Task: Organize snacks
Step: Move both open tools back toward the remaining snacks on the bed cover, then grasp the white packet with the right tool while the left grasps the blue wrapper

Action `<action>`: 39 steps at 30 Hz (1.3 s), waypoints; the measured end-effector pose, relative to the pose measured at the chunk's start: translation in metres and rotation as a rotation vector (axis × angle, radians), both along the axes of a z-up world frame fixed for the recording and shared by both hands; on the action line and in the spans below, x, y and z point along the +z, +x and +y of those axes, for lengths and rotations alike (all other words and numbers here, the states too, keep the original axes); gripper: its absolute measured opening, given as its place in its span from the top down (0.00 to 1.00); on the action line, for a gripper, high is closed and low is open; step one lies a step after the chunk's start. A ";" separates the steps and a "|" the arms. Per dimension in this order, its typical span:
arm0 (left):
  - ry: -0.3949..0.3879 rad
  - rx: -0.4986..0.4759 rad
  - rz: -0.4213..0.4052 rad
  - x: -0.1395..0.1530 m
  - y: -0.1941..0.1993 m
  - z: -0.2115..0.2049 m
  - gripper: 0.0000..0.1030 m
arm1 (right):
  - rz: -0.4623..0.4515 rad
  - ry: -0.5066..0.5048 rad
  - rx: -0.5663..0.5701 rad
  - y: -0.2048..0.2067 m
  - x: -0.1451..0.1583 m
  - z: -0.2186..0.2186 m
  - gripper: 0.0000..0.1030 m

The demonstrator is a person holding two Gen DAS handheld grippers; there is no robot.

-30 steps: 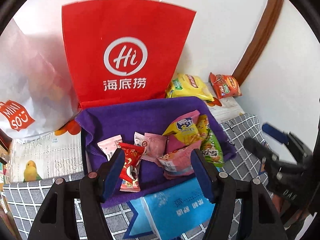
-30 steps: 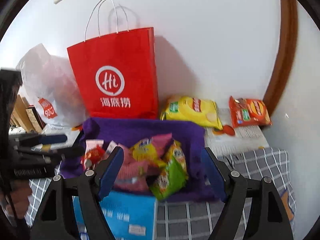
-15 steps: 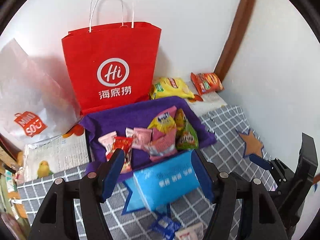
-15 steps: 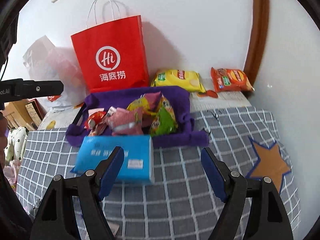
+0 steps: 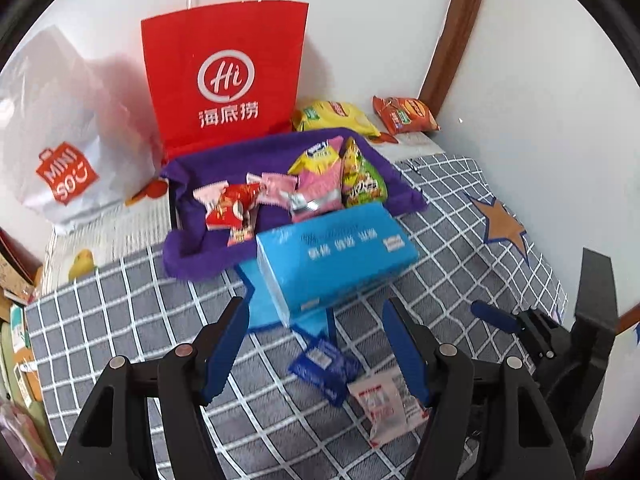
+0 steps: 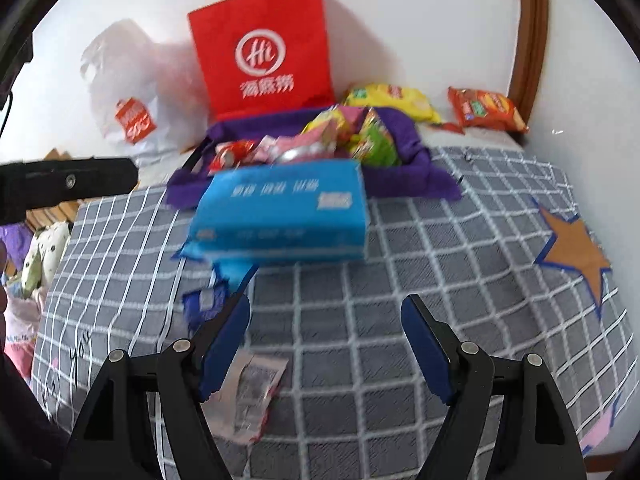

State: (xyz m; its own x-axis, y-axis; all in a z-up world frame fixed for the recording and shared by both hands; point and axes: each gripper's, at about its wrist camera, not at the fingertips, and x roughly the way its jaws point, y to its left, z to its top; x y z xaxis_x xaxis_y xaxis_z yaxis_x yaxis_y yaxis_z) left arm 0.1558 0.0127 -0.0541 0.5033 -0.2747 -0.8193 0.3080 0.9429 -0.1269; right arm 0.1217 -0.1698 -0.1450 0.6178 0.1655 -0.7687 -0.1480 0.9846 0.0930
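Snacks [image 5: 296, 192] sit piled in a purple cloth-lined tray [image 5: 208, 256] at the far side of the checked tablecloth [image 5: 120, 320], seen from my left wrist. Red paper bag [image 5: 224, 76] stands behind the tray; yellow chip bag [image 5: 334, 114] and orange chip bag [image 5: 406, 114] lie by the wall. Blue tissue pack [image 5: 336, 252] lies between the tray and my left gripper [image 5: 320, 344], blocking a straight path. Small blue packet [image 5: 324, 366] and white packet [image 5: 384, 406] lie on the cloth between the spread, empty jaws. Right gripper [image 5: 540, 332] visible at lower right.

Right wrist: the right gripper [image 6: 326, 344] is spread wide, holding nothing, low over the cloth. Tissue pack [image 6: 280, 212] is ahead, tray [image 6: 416, 184] behind it. White packet [image 6: 248, 396] touches the left finger [image 6: 224, 344]; blue packet [image 6: 204, 304] just beyond. Image blurred.
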 end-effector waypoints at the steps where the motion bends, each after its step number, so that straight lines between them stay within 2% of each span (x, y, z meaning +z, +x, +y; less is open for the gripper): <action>1: -0.003 -0.003 0.004 -0.003 -0.002 0.001 0.35 | 0.007 -0.002 0.003 -0.004 -0.004 0.003 0.24; 14: -0.049 0.019 0.038 -0.020 -0.011 0.028 0.35 | 0.112 0.001 0.072 -0.020 -0.049 0.039 0.24; 19: -0.075 0.045 0.055 -0.026 -0.005 0.040 0.35 | 0.118 0.051 0.073 -0.019 -0.056 0.041 0.24; 22: -0.091 0.061 0.070 -0.031 0.001 0.047 0.35 | 0.118 0.024 0.108 -0.020 -0.059 0.050 0.24; 26: -0.108 0.072 0.084 -0.037 0.007 0.054 0.35 | 0.087 -0.108 0.153 -0.024 -0.064 0.072 0.24; 28: -0.112 0.078 0.094 -0.040 0.009 0.056 0.35 | 0.074 -0.112 0.159 -0.025 -0.065 0.076 0.24; 31: -0.120 0.082 0.102 -0.044 0.012 0.058 0.35 | 0.061 -0.112 0.159 -0.026 -0.064 0.075 0.29; 33: -0.120 0.082 0.106 -0.047 0.013 0.059 0.35 | 0.051 -0.120 0.173 -0.027 -0.063 0.075 0.37; 39: -0.121 0.084 0.116 -0.050 0.015 0.061 0.35 | 0.043 -0.122 0.183 -0.028 -0.059 0.064 0.41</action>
State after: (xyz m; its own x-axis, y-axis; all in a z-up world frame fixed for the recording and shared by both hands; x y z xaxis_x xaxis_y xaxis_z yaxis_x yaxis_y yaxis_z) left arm 0.1708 0.0736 -0.1043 0.4327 -0.3359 -0.8366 0.2054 0.9403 -0.2713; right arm 0.0937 -0.1058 -0.2039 0.5526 0.1762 -0.8146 -0.3238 0.9460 -0.0151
